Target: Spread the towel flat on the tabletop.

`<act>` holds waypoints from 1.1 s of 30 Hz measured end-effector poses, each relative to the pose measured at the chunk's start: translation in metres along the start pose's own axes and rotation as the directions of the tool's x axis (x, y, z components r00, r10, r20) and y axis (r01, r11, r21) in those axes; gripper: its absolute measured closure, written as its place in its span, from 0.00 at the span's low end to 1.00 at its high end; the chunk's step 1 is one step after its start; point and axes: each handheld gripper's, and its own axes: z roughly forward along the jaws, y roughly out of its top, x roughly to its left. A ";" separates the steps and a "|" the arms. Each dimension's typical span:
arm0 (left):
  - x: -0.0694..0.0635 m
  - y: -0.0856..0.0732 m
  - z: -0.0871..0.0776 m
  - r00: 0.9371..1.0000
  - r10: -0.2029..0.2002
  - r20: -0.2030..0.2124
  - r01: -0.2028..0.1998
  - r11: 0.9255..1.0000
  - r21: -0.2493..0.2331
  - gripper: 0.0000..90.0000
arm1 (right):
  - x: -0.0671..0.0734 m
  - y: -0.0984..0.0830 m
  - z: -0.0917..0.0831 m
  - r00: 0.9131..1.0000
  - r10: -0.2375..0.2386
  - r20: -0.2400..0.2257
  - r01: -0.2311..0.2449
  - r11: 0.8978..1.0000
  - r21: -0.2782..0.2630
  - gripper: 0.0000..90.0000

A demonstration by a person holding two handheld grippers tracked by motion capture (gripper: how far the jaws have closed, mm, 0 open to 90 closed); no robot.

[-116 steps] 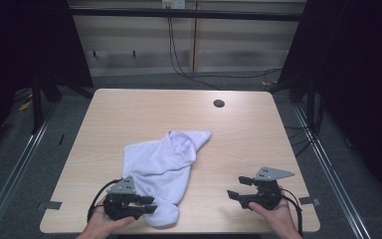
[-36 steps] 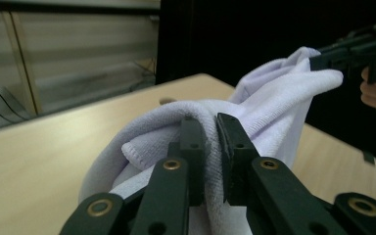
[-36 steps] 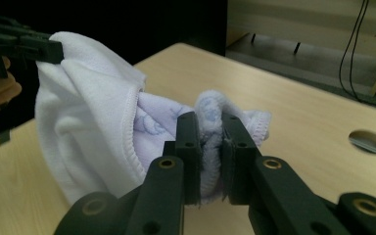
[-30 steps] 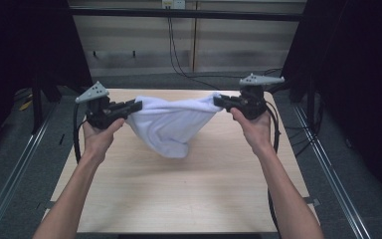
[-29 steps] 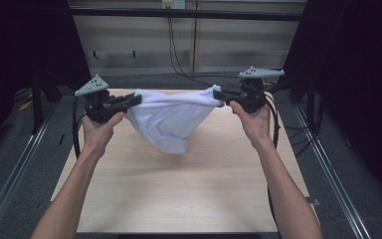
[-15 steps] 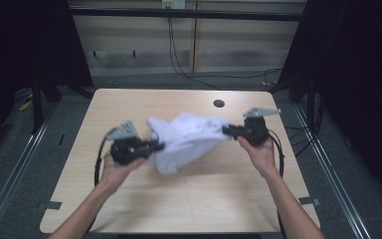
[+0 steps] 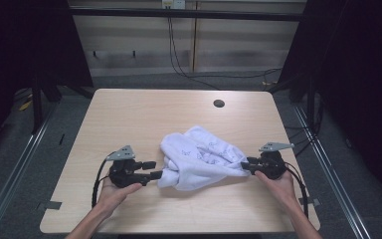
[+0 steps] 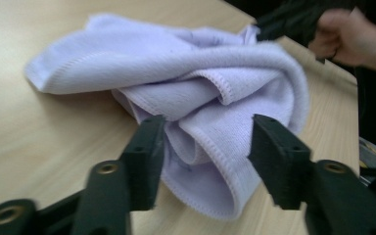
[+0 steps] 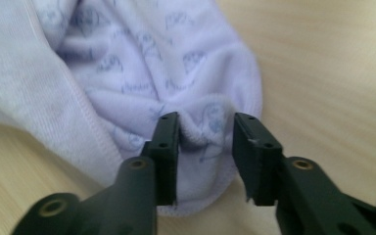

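Now at the left: left gripper (image 7: 155, 170) low on the table (image 7: 129, 114), jaws just opened wide, a fold of the white towel (image 7: 199, 157) loose between them, pads not pressing in the left gripper view. Bunched at mid-table, near the front edge, long axis across from 1 gripper to the other; faint blue print plain in the right gripper view (image 9: 127, 63). At the right: right gripper (image 7: 243, 166), jaws just parting, about half open around the towel's corner, grip uncertain.
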 end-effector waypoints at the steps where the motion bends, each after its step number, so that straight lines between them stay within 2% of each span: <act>1: 0.002 0.001 0.006 1.000 -0.001 0.010 0.001 1.000 0.003 0.49 | 0.002 0.006 -0.004 1.000 -0.003 0.002 0.003 1.000 -0.025 0.64; 2: 0.003 0.003 0.011 1.000 -0.003 0.007 0.003 1.000 0.001 0.46 | 0.005 0.012 -0.007 1.000 -0.015 -0.003 0.015 0.999 -0.050 0.63; 3: 0.004 0.008 0.019 1.000 -0.003 0.006 0.003 1.000 -0.005 0.46 | 0.017 0.024 -0.009 0.998 -0.038 -0.039 0.035 0.996 -0.086 0.61; 4: 0.004 0.008 0.019 1.000 -0.003 0.006 0.003 1.000 -0.005 0.46 | 0.025 0.030 -0.007 0.997 -0.058 -0.056 0.052 0.993 -0.102 0.60; 5: 0.001 0.012 0.024 1.000 0.028 0.005 -0.028 1.000 -0.015 0.48 | 0.033 0.035 -0.005 0.994 -0.066 -0.083 0.056 0.992 -0.116 0.60; 6: 0.001 0.012 0.024 1.000 0.028 0.005 -0.028 1.000 -0.015 0.52 | 0.033 0.035 -0.005 0.994 -0.066 -0.083 0.056 0.992 -0.116 0.60; 7: -0.001 0.013 0.027 0.999 0.034 0.018 -0.034 0.999 -0.017 0.52 | 0.043 0.040 -0.001 0.990 -0.081 -0.115 0.067 0.991 -0.119 0.59; 8: -0.007 0.013 0.032 0.998 0.057 0.034 -0.058 0.998 0.014 0.66 | 0.063 0.049 0.007 0.976 -0.120 -0.184 0.098 0.987 -0.125 0.57; 10: -0.012 0.010 0.035 0.995 0.091 0.043 -0.093 0.995 0.037 0.81 | 0.084 0.056 0.013 0.953 -0.156 -0.260 0.122 0.982 -0.142 0.57; 11: -0.014 0.008 0.036 0.995 0.093 0.040 -0.095 0.994 0.044 0.86 | 0.093 0.059 0.015 0.943 -0.170 -0.285 0.135 0.981 -0.141 0.56; 12: -0.014 0.008 0.036 0.995 0.093 0.040 -0.095 0.994 0.044 0.90 | 0.093 0.059 0.015 0.943 -0.170 -0.285 0.135 0.981 -0.141 0.56; 13: -0.016 0.007 0.037 0.995 0.094 0.046 -0.096 0.994 0.047 0.90 | 0.101 0.061 0.018 0.933 -0.179 -0.313 0.142 0.980 -0.137 0.54; 14: -0.016 0.006 0.037 0.994 0.098 0.048 -0.100 0.994 0.050 0.92 | 0.109 0.062 0.021 0.919 -0.191 -0.346 0.151 0.979 -0.139 0.54; 15: -0.016 0.005 0.037 0.994 0.098 0.050 -0.101 0.993 0.054 0.93 | 0.123 0.064 0.030 0.903 -0.213 -0.373 0.180 0.976 -0.123 0.54; 16: -0.016 0.005 0.037 0.994 0.098 0.050 -0.101 0.993 0.054 0.93 | 0.123 0.064 0.030 0.903 -0.213 -0.373 0.180 0.976 -0.123 0.54; 17: -0.017 0.005 0.037 0.994 0.096 0.050 -0.098 0.994 0.051 0.93 | 0.127 0.064 0.033 0.898 -0.223 -0.379 0.194 0.974 -0.114 0.54; 18: -0.016 0.005 0.035 0.994 0.101 0.046 -0.103 0.993 0.050 0.93 | 0.131 0.063 0.039 0.889 -0.227 -0.397 0.204 0.974 -0.100 0.59; 20: -0.015 0.005 0.032 0.994 0.099 0.039 -0.101 0.994 0.049 0.93 | 0.132 0.061 0.045 0.886 -0.239 -0.397 0.221 0.971 -0.091 0.83; 21: -0.014 0.005 0.028 0.995 0.099 0.031 -0.100 0.994 0.043 0.93 | 0.131 0.059 0.045 0.891 -0.240 -0.387 0.221 0.971 -0.092 0.91; 22: -0.013 0.005 0.026 0.995 0.096 0.030 -0.098 0.994 0.042 0.93 | 0.126 0.058 0.043 0.898 -0.220 -0.382 0.198 0.975 -0.096 0.96; 23: -0.011 0.006 0.022 0.995 0.093 0.024 -0.094 0.995 0.033 0.94 | 0.123 0.057 0.040 0.902 -0.213 -0.376 0.188 0.977 -0.101 0.97; 24: -0.010 0.006 0.019 0.996 0.090 0.017 -0.090 0.996 0.025 0.94 | 0.116 0.055 0.033 0.913 -0.204 -0.352 0.177 0.978 -0.109 0.97; 25: -0.009 0.006 0.015 0.997 0.081 0.009 -0.081 0.997 0.015 0.94 | 0.103 0.051 0.021 0.929 -0.184 -0.322 0.155 0.981 -0.114 0.98; 26: -0.007 0.006 0.011 0.997 0.078 0.000 -0.078 0.997 0.007 0.94 | 0.103 0.051 0.021 0.929 -0.184 -0.322 0.155 0.981 -0.114 0.98; 27: -0.003 0.006 0.003 0.998 0.064 -0.009 -0.064 0.998 -0.006 0.94 | 0.088 0.043 0.006 0.944 -0.163 -0.288 0.134 0.984 -0.118 0.98; 28: -0.003 0.006 0.003 0.998 0.064 -0.009 -0.064 0.998 -0.006 0.94 | 0.088 0.043 0.006 0.944 -0.163 -0.288 0.134 0.984 -0.118 0.98; 31: -0.002 0.004 -0.007 0.999 0.054 -0.006 -0.054 0.999 -0.001 0.94 | 0.068 0.023 -0.017 0.961 -0.126 -0.245 0.103 0.989 -0.104 0.98; 32: -0.003 0.002 -0.008 0.998 0.068 -0.015 -0.068 0.998 0.010 0.94 | 0.055 0.004 -0.032 0.976 -0.086 -0.202 0.075 0.995 -0.062 0.98; 33: -0.004 0.001 -0.009 0.997 0.076 -0.012 -0.075 0.997 0.020 0.94 | 0.055 0.004 -0.032 0.976 -0.086 -0.202 0.075 0.995 -0.062 0.98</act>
